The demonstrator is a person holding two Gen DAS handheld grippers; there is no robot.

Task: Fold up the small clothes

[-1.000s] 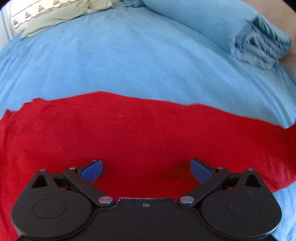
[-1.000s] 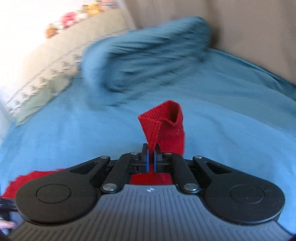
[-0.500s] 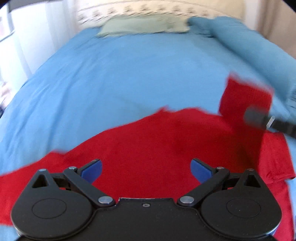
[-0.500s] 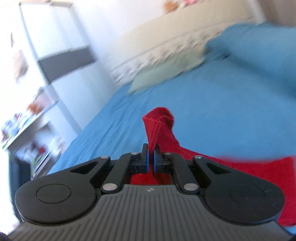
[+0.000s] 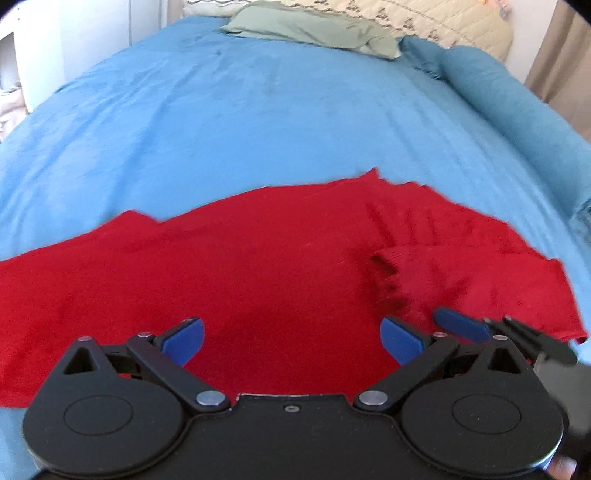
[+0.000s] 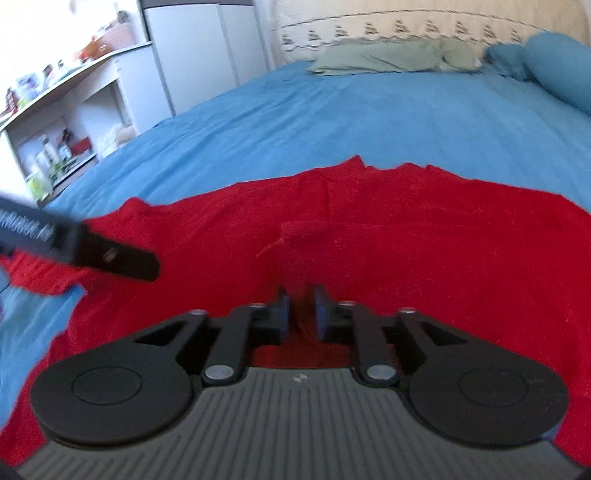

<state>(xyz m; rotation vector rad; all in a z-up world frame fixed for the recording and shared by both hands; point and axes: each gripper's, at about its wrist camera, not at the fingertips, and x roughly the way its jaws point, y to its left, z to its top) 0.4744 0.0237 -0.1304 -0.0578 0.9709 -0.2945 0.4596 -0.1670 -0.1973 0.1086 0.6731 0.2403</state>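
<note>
A red garment lies spread on the blue bed; it also fills the right wrist view. Its right part is folded over onto itself. My left gripper is open and empty just above the cloth. My right gripper has its jaws slightly parted over the folded cloth, with nothing pinched between them; its blue fingertip shows at the left view's right edge. The left gripper's finger shows at the right view's left.
The blue bedspread extends far ahead. A green pillow and a rolled blue blanket lie at the head and right side. White shelves with bottles stand left of the bed.
My right gripper carried a pinched red corner leftward across the garment, lowered it and parted its jaws, letting it go. The left gripper's view swung toward the head of the bed.
</note>
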